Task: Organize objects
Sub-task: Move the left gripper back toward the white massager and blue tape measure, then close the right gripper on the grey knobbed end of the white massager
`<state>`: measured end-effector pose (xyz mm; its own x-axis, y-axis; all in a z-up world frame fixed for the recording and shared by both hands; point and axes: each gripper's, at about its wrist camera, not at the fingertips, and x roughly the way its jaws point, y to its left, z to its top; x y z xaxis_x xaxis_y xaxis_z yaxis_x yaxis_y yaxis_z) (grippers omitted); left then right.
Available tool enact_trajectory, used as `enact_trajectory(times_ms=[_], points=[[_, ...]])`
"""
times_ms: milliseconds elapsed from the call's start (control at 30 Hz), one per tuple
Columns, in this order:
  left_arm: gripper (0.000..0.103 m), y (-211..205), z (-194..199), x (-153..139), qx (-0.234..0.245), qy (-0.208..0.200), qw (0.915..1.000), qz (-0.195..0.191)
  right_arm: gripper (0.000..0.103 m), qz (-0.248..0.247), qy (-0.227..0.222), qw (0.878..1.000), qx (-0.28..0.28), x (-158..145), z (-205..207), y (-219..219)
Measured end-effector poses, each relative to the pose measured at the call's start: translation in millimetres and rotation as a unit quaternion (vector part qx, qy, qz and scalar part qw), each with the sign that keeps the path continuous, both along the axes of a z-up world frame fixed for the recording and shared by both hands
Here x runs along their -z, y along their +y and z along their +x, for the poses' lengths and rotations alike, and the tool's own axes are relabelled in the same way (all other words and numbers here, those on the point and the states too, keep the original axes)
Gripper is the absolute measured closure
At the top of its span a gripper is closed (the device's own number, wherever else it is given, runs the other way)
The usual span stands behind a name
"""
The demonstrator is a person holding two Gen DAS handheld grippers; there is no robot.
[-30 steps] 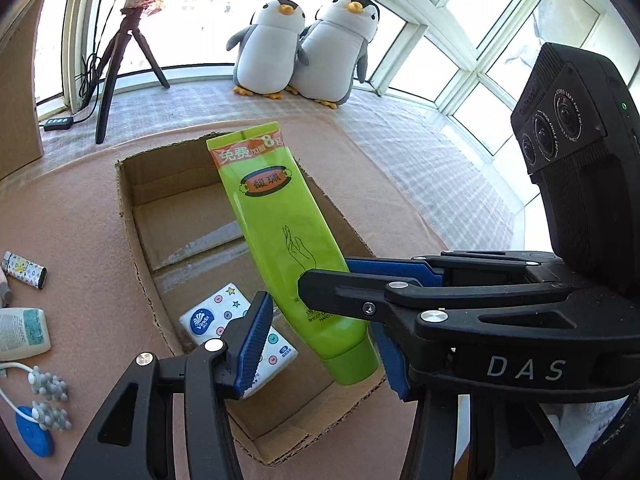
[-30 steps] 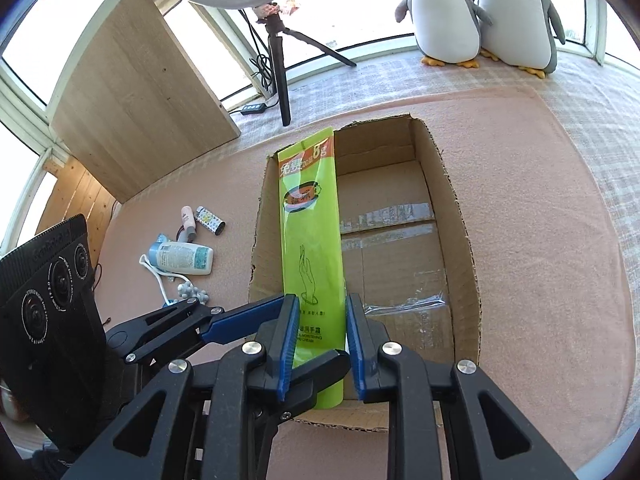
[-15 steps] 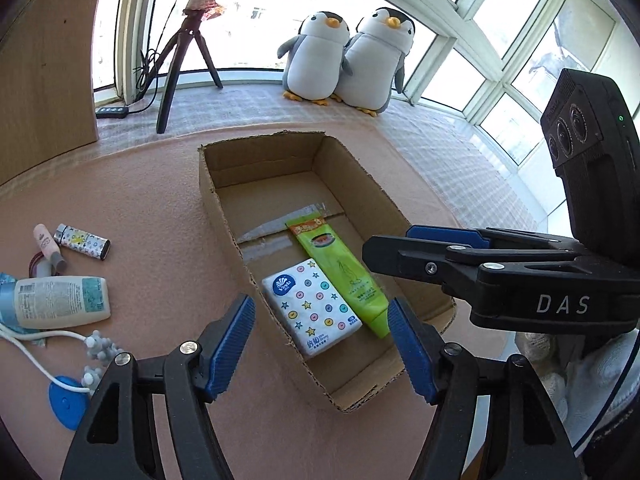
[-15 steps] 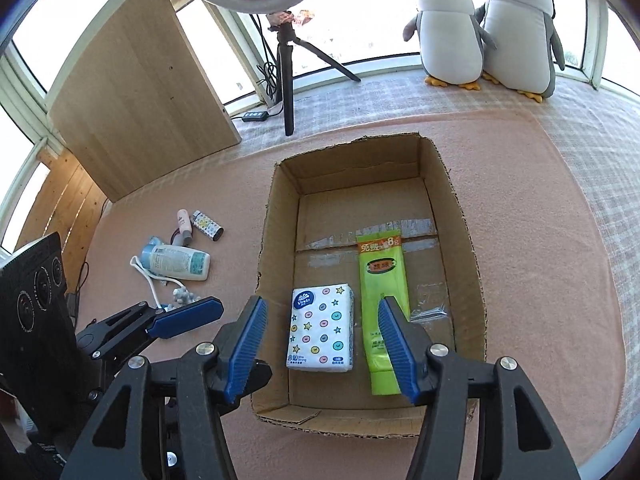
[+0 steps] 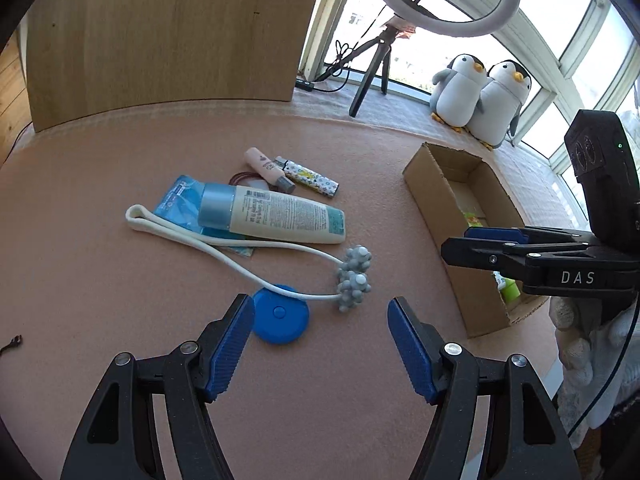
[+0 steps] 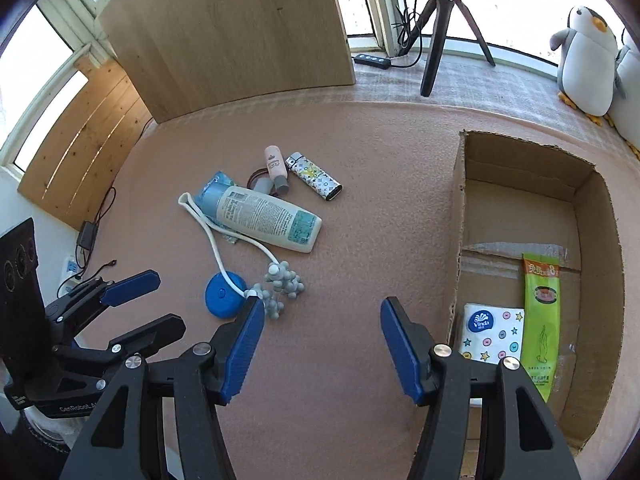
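Two grippers: left gripper (image 5: pixel 320 346) and right gripper (image 6: pixel 322 346), fingers spread wide, holding nothing, bottom of frame.
Mid-frame left: blue disc (image 6: pixel 222 294), white lotion bottle (image 6: pixel 264 218), lighter (image 6: pixel 316 176) on pink worktop (image 6: pixel 360 216).
Right: cardboard box (image 6: pixel 460 216) containing tissue pack (image 6: pixel 491 333) and green tube (image 6: pixel 540 316).

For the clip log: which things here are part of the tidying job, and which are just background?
Job: cardboard box, tissue pack, green tube, lotion bottle, massager, blue disc, lighter, pink tube.
Background: plush penguins, tripod, wooden board.
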<state>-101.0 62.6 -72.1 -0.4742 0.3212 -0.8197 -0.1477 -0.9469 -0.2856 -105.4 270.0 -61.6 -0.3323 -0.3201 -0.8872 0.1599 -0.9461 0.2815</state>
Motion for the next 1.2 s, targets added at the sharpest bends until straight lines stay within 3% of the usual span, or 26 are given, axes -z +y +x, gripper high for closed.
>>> enact_trajectory(times_ms=[333,733,933,1200], points=[[0.031,-89,21,3,-0.064,-0.008,0.9979,0.010,0.046,0.015,-0.052,0.998,-0.031,36,-47,-61],[0.031,-117,27,13,-0.086,-0.022,0.9959,0.019,0.048,0.054,-0.109,0.992,-0.039,80,-70,-87],[0.031,-119,20,23,-0.086,-0.031,0.9956,0.023,0.069,0.070,-0.100,0.991,-0.057,79,-56,-93],[0.031,-103,10,36,-0.071,-0.045,0.9958,0.037,0.076,0.073,-0.093,0.991,-0.068,77,-26,-96]])
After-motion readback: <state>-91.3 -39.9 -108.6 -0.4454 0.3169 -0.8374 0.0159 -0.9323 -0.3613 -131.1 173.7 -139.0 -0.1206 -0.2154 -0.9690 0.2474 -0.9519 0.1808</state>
